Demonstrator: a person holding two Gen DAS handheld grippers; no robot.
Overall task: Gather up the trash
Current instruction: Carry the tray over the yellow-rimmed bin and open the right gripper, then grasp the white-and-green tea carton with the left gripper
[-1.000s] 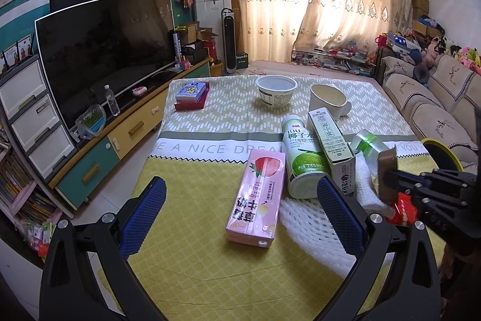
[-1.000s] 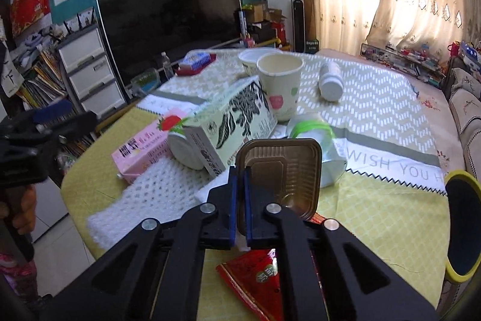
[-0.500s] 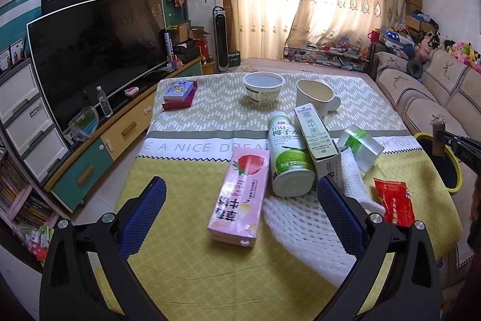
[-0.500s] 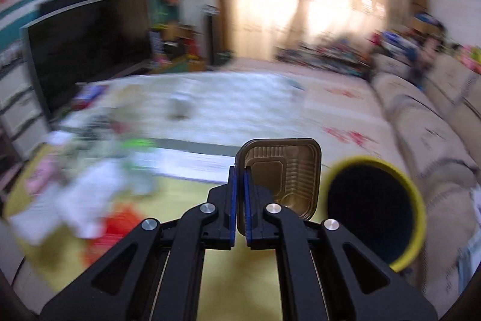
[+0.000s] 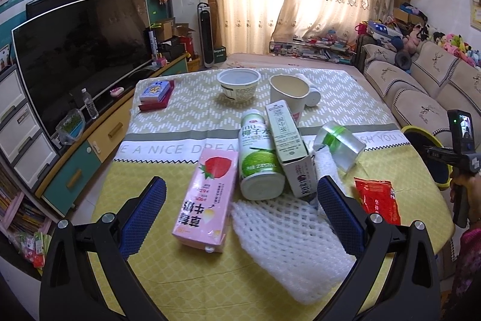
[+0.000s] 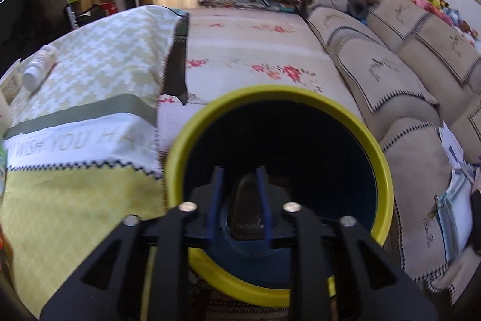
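A: The right gripper (image 6: 239, 200) now has its blue fingers (image 6: 215, 200) slightly parted, the jaws having just been opening; a second ago they were pressed on the brown plastic tray.

B: And the tray?

A: The brown plastic tray (image 6: 245, 212) shows between the fingers, dim; whether the pads touch it cannot be told. It sits inside the mouth of the yellow-rimmed bin (image 6: 381, 158), where a second ago it was over the table.

B: The other hand?

A: The left gripper (image 5: 240, 200) hangs spread wide above the table (image 5: 168, 270), nothing between its blue pads (image 5: 144, 215), much as before.

B: What lies under it?

A: A pink strawberry milk carton (image 5: 207, 197), a green coconut-water bottle (image 5: 260, 158) and a white carton (image 5: 290, 146) side by side, white foam netting (image 5: 288, 242) in front, a red packet (image 5: 377, 200) to the right. The bin stands just beside the table's right edge, the right hand (image 5: 469, 191) above it.
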